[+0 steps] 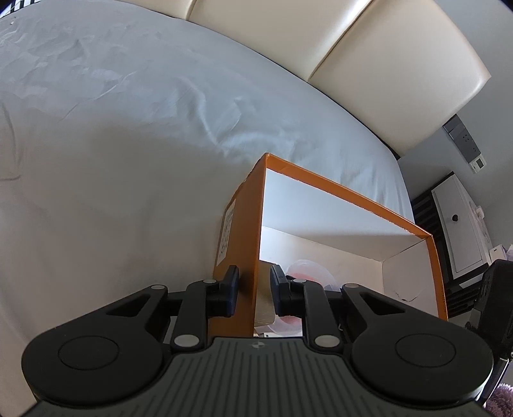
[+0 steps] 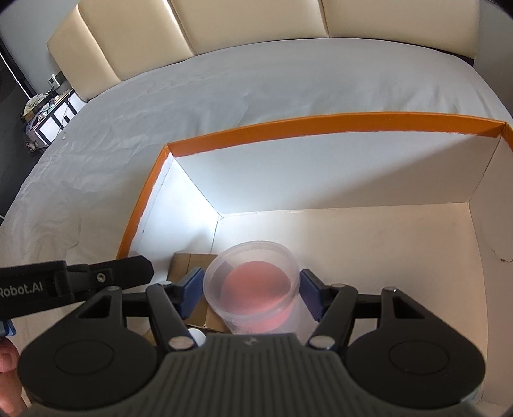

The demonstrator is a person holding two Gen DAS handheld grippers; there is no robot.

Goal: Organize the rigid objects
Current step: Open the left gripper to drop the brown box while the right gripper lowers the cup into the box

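An orange cardboard box [image 2: 320, 123] with a white inside stands on the bed. My right gripper [image 2: 251, 290] reaches down into the box with a clear plastic tub with a pink bottom [image 2: 253, 285] between its fingers; the pads sit at the tub's sides, and the tub's base is hidden. A small brown carton [image 2: 189, 268] lies on the box floor left of the tub. My left gripper [image 1: 255, 293] straddles the box's near left wall [image 1: 247, 243], one finger outside, one inside, with small gaps to the wall. The tub [image 1: 307, 271] shows dimly behind it.
The white bedsheet [image 1: 128, 144] spreads around the box. A cream padded headboard [image 2: 224, 29] stands behind the bed. A white nightstand [image 1: 458, 224] is at the right of the left wrist view. The left tool's arm [image 2: 73, 282] crosses the right wrist view's left edge.
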